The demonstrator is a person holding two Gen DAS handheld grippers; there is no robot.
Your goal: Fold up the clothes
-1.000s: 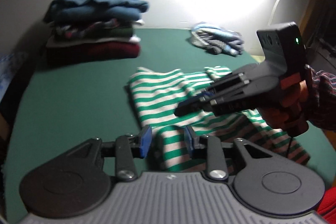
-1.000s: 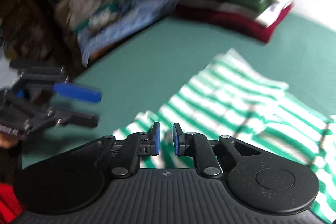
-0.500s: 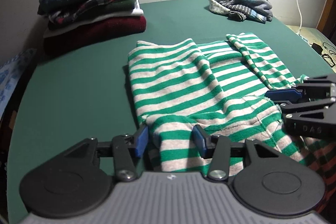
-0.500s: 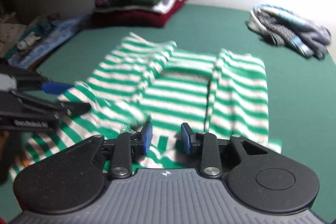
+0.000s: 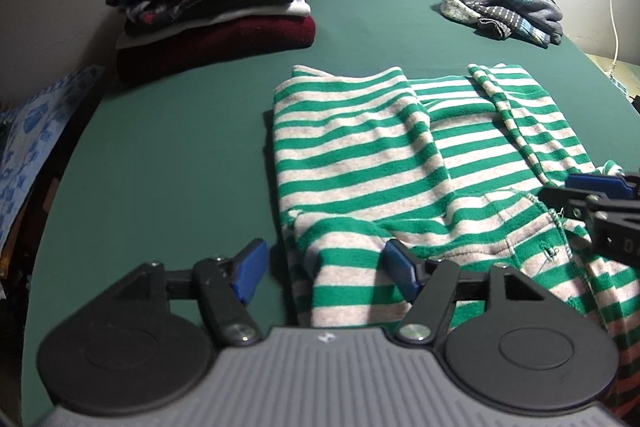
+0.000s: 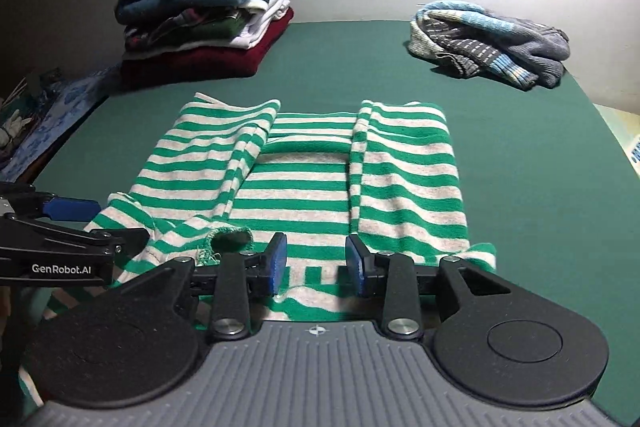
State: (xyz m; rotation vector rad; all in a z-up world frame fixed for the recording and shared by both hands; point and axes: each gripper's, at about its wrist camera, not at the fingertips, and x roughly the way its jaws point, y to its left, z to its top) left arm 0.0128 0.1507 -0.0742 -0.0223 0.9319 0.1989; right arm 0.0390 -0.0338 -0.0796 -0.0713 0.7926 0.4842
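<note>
On the green table [image 6: 520, 155] the striped top [image 6: 304, 183] is lying flat with both side panels turned inward, its near hem bunching toward the camera. Both grippers are hovering at that hem with jaws apart, holding nothing: the left gripper [image 5: 322, 265] is straddling the left corner, the right gripper [image 6: 316, 263] the hem's middle. Since the cloth is rumpling there, a pinch is risking catching only the top layer, so the folded-in panels could be sliding open when lifted.
</note>
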